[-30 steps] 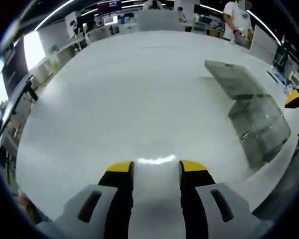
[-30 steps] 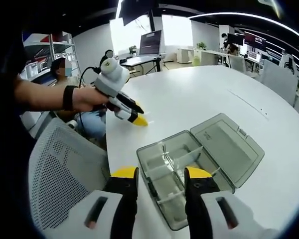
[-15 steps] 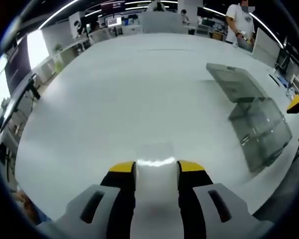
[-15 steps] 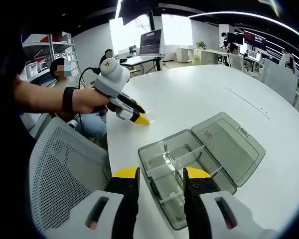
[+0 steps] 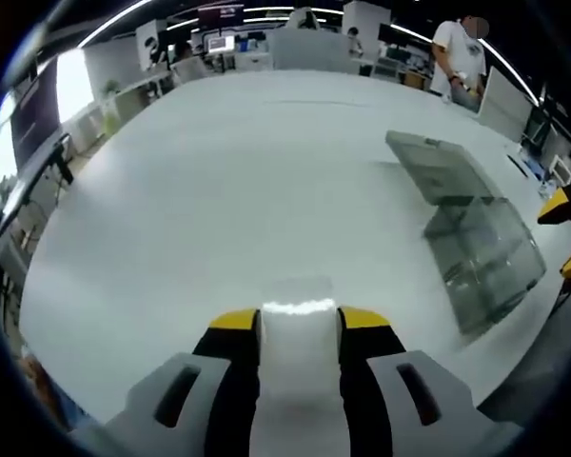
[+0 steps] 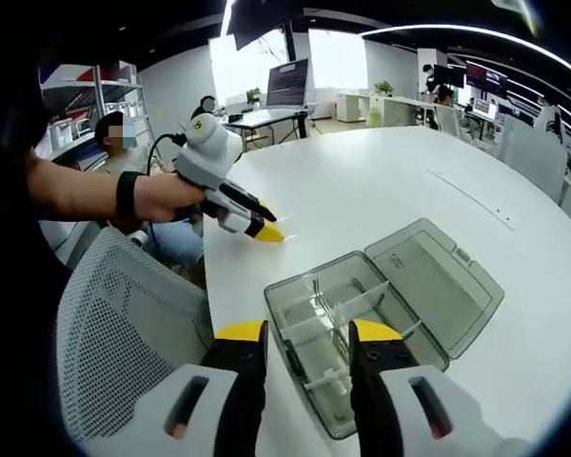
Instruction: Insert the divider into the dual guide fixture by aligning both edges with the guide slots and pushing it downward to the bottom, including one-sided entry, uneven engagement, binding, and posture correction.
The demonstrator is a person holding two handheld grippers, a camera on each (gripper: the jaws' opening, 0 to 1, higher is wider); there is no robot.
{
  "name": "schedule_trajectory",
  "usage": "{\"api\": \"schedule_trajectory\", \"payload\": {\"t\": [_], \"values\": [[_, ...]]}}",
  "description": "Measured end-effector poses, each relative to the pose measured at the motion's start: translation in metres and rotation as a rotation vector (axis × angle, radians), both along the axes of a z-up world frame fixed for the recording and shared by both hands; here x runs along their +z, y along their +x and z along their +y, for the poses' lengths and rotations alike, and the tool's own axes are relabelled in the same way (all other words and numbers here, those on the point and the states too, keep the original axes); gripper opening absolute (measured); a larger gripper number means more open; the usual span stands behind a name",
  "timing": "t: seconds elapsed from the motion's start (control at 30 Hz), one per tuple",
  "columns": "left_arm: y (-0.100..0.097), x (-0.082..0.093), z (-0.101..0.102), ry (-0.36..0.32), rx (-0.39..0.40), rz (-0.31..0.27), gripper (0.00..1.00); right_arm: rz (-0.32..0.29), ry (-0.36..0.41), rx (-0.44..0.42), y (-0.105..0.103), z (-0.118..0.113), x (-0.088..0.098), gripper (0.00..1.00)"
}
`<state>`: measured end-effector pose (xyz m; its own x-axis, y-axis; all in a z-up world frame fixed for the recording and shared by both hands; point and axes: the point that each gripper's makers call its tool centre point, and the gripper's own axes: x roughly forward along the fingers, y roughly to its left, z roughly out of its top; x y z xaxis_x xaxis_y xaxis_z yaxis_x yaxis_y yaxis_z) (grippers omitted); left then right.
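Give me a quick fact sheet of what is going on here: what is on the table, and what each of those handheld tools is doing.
surface: white table
box: clear grey compartment box with lid open, lying flat beside it
inside box: dividers already standing between compartments
left gripper: jaws closed on a clear divider, low over the table, away from the box
right gripper: jaws open, nothing held, at the near edge of the box
person: a hand holds the left gripper

White table (image 6: pixel 381 190) — open clear box (image 6: pixel 381 314), seemingly plastic
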<state>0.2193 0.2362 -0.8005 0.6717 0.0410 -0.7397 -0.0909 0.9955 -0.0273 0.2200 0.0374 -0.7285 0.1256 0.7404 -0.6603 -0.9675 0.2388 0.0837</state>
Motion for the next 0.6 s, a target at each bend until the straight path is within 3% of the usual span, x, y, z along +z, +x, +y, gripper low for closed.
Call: {"api": "schedule_trajectory", "payload": {"t": [0.6], "values": [[-0.003,0.014,-0.014,-0.033,-0.037,-0.055,0.3,-0.003,0.011,0.021,-0.004,0.004,0.006,0.29]]}}
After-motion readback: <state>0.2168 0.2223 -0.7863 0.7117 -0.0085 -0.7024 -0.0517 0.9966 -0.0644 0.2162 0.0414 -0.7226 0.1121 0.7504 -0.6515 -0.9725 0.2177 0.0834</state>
